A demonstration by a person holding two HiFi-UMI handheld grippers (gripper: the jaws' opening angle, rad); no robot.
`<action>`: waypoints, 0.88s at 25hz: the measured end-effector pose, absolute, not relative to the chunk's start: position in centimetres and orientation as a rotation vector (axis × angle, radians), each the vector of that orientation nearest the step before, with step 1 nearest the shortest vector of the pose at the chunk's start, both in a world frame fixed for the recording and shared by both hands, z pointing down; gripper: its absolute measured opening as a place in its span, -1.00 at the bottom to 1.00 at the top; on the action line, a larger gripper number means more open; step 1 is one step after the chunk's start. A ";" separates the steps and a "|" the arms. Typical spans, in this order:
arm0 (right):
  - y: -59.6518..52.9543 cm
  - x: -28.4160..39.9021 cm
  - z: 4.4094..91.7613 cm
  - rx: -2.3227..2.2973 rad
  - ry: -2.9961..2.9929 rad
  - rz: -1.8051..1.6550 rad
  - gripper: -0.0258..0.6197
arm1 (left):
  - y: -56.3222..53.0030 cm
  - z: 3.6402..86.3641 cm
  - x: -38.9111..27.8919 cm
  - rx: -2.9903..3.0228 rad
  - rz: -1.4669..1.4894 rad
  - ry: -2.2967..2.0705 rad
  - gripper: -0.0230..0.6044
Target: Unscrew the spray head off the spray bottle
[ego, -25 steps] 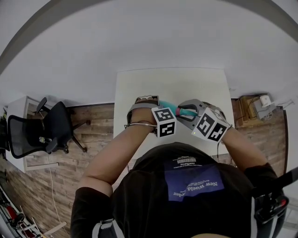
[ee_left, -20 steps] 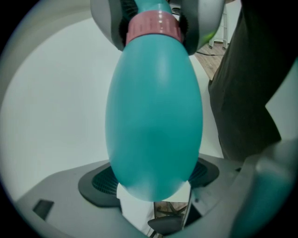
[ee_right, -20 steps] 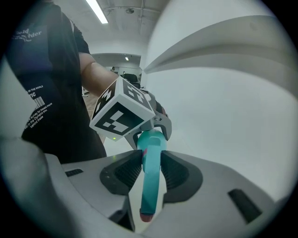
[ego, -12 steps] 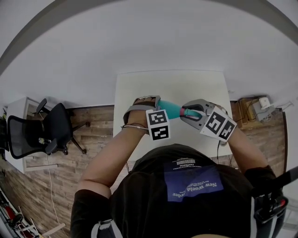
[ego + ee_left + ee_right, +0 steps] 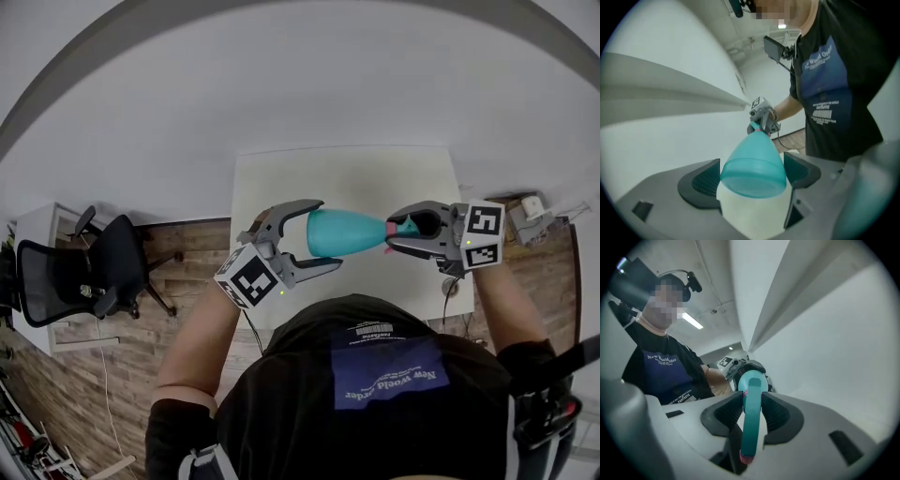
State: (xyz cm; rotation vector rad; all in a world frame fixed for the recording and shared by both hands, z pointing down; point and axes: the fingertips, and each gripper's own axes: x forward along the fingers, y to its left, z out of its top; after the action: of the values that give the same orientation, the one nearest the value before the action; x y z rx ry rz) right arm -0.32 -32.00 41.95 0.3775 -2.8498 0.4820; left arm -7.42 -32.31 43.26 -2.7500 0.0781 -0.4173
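Note:
A teal spray bottle (image 5: 342, 232) hangs on its side above the white table (image 5: 347, 173), held between both grippers. My left gripper (image 5: 328, 234) is shut on its wide body, base toward the camera in the left gripper view (image 5: 754, 166). My right gripper (image 5: 397, 232) is shut on the teal spray head (image 5: 403, 226) with its pink tip. In the right gripper view the spray head (image 5: 751, 418) sits pinched between the dark pads (image 5: 780, 416). The two grippers face each other, both about level.
A black office chair (image 5: 84, 262) stands on the wood floor to the left of the table. A box with grey gear (image 5: 525, 214) sits on the floor at the right. The person's torso in a dark shirt (image 5: 375, 394) fills the near side.
Both grippers rose off the table and swung from pointing down to level. The bottle came up with them and now lies sideways in the air. The left marker cube swung down and left.

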 end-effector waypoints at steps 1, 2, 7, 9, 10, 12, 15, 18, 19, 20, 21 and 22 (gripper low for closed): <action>-31.9 -0.5 41.7 0.360 -2.866 0.509 -0.54 | -32.1 42.2 -7.5 -2.774 -0.345 0.078 0.44; -31.8 -0.5 41.4 0.341 -2.882 0.536 -0.54 | -31.9 41.1 -7.4 -2.790 -0.272 0.074 0.44; -31.4 -0.3 40.2 0.252 -2.926 0.642 -0.54 | -31.0 38.5 -7.4 -2.829 -0.110 0.006 0.44; -31.2 -0.5 40.0 0.219 -2.935 0.674 -0.54 | -30.3 38.4 -7.6 -2.816 -0.113 -0.037 0.44; -31.2 -0.6 39.9 0.205 -2.940 0.689 -0.54 | -30.1 38.3 -7.6 -2.812 -0.113 -0.054 0.44; -31.1 -0.8 39.5 0.186 -2.957 0.727 -0.54 | -29.8 37.9 -7.7 -2.812 -0.094 -0.067 0.44; -31.0 -0.9 39.1 0.164 -2.984 0.795 -0.54 | -29.8 36.9 -8.2 -2.943 -0.008 -0.014 0.44; -30.7 -1.1 39.0 0.136 -2.989 0.836 -0.54 | -30.0 36.0 -8.4 -3.030 0.064 0.030 0.46; -30.7 -1.2 38.9 0.130 -2.987 0.840 -0.54 | -30.0 35.9 -8.4 -3.024 0.063 0.026 0.47; -30.6 -1.3 38.9 0.126 -2.982 0.836 -0.54 | -29.9 36.0 -8.2 -3.008 0.043 0.012 0.48; -30.6 -1.4 38.9 0.127 -2.975 0.827 -0.54 | -29.8 36.3 -8.0 -2.987 0.012 -0.010 0.49; -30.6 -1.4 39.0 0.130 -2.967 0.817 -0.54 | -29.6 36.6 -7.8 -2.968 -0.017 -0.034 0.50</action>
State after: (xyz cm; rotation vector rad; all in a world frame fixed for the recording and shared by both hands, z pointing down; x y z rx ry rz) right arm -1.44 -30.61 38.96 0.1299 -2.9672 0.8168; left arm -7.79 -29.56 36.63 -2.9682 -0.0345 -0.0167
